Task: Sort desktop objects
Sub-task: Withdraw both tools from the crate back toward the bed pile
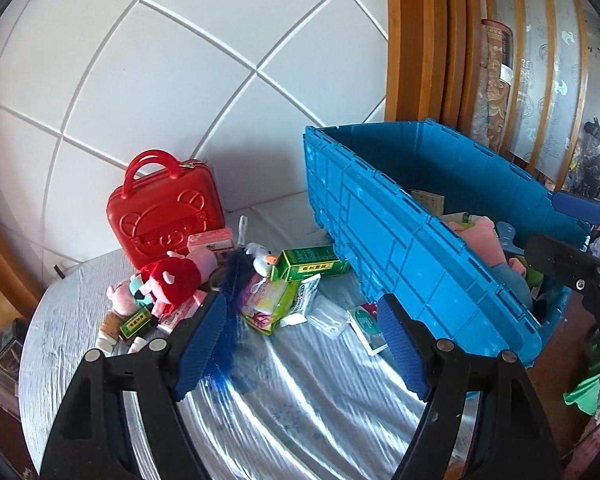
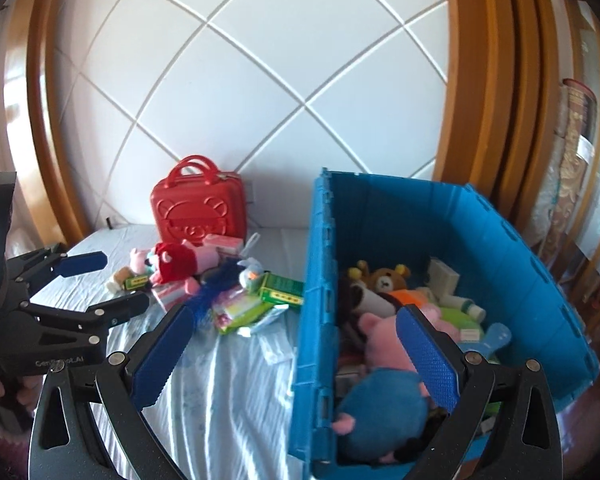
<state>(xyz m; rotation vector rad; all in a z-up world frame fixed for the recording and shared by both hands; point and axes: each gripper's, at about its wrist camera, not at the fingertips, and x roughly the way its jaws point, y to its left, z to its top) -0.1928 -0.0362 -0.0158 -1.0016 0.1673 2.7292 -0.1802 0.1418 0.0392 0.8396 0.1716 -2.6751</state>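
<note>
While the left wrist view looks down over the round table (image 1: 300,408) with its shiny crinkled cover, the left claw (image 1: 300,344) hangs spread and empty above bare cover, its 2 blue ribbed pads well apart. Just beyond it lies the unsorted heap: a red and pink plush toy (image 1: 176,278), a small white plush duck (image 1: 260,260), a green rectangular cardboard box (image 1: 310,264), a dark blue feathery toy (image 1: 230,316) trailing toward the left pad, and flat packets. Behind them a red hard-shell bear-embossed case (image 1: 166,212) stands upright against the wall. To the right sits the large blue plastic crate (image 1: 400,248), touching the heap's edge.

From the right wrist view, the right claw (image 2: 294,354) is also spread and holds nothing, straddling the crate's near wall. Inside the crate lie a pink and blue plush pig (image 2: 384,384), a brown plush bear (image 2: 388,278) and small boxes, so sorting looks partly done. The left claw shows at the far left, apart from the heap.

My judgement: this is the reach between 2 picks. The next move calls for lowering 1 claw onto a single item at the heap's near edge, probably the feathery toy or green box, closing squarely without dragging neighbours.
</note>
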